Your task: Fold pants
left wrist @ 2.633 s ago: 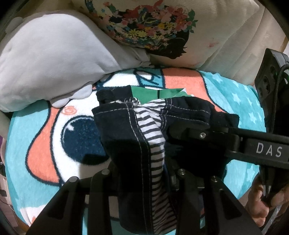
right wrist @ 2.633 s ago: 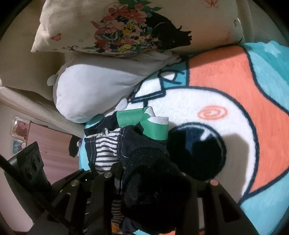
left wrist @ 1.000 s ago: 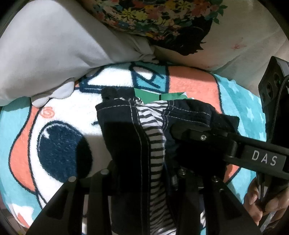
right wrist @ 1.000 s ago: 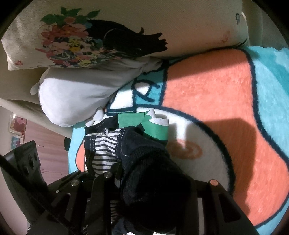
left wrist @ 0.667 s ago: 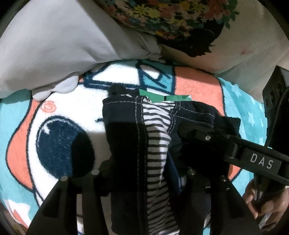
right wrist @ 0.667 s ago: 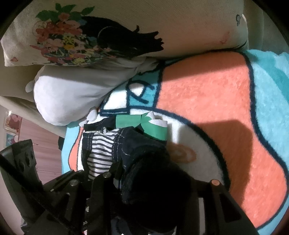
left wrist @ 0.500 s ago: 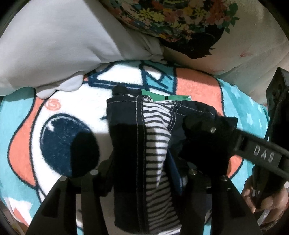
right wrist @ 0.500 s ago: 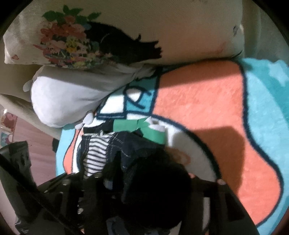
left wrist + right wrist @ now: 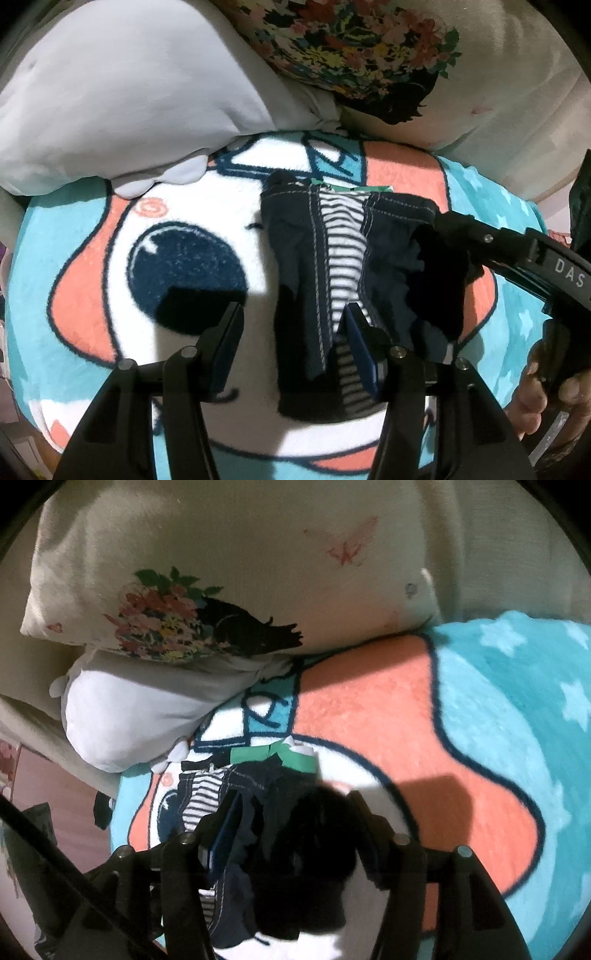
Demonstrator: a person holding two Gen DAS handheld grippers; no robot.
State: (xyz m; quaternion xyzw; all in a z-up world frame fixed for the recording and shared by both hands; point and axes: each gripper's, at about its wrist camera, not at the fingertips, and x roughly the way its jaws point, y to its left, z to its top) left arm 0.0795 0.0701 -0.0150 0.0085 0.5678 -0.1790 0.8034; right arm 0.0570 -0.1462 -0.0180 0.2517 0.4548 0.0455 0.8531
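The folded pants [image 9: 295,236], dark navy with a black-and-white striped panel, lie in a compact bundle on the cartoon blanket [image 9: 74,258]. My left gripper [image 9: 293,332] hovers over their near end with its jaws opening. One pad is over the stripes and the other stands clear over the blanket. In the right wrist view the pants [image 9: 255,779] sit loosely between the fingers of my right gripper [image 9: 295,819]. Its jaws are opening too, and neither pad presses the cloth. A right gripper finger [image 9: 517,254] reaches in from the right, over the bundle's dark right edge.
A green-and-white cloth [image 9: 273,755] pokes out under the bundle's far end. A grey-white pillow [image 9: 110,92] and a floral cushion [image 9: 369,48] border the blanket at the back. A person's hand [image 9: 535,387] holds the right gripper's handle.
Both grippers were shut on the pants. Their jaws have spread and let go, both have drawn back and up, and the bundle now rests on the blanket.
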